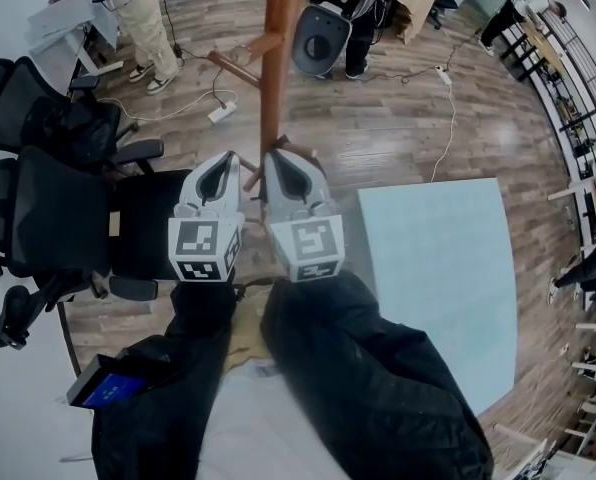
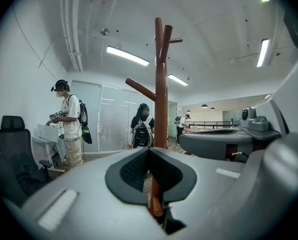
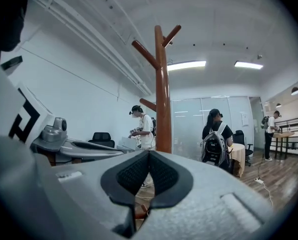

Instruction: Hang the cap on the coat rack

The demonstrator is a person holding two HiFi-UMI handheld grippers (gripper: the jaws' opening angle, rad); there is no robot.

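Observation:
The wooden coat rack [image 1: 275, 58] stands right in front of me, its pole and slanted pegs rising in the left gripper view [image 2: 161, 109] and the right gripper view [image 3: 163, 109]. Both grippers are held side by side close to the pole. My left gripper [image 1: 218, 173] is shut with nothing between its dark pads [image 2: 134, 169]. The right gripper [image 1: 283, 168] is also shut and empty, its pads [image 3: 161, 171] meeting. No cap shows clearly in any view. A tan patch [image 1: 246, 330] lies between my sleeves; I cannot tell what it is.
Black office chairs [image 1: 48, 218] crowd the left side. A pale blue table [image 1: 438, 278] stands to the right. A cable and power strip [image 1: 221, 113] lie on the wooden floor beyond the rack. People stand at the back of the room [image 1: 143, 23]. A blue-screened device [image 1: 103, 383] lies at lower left.

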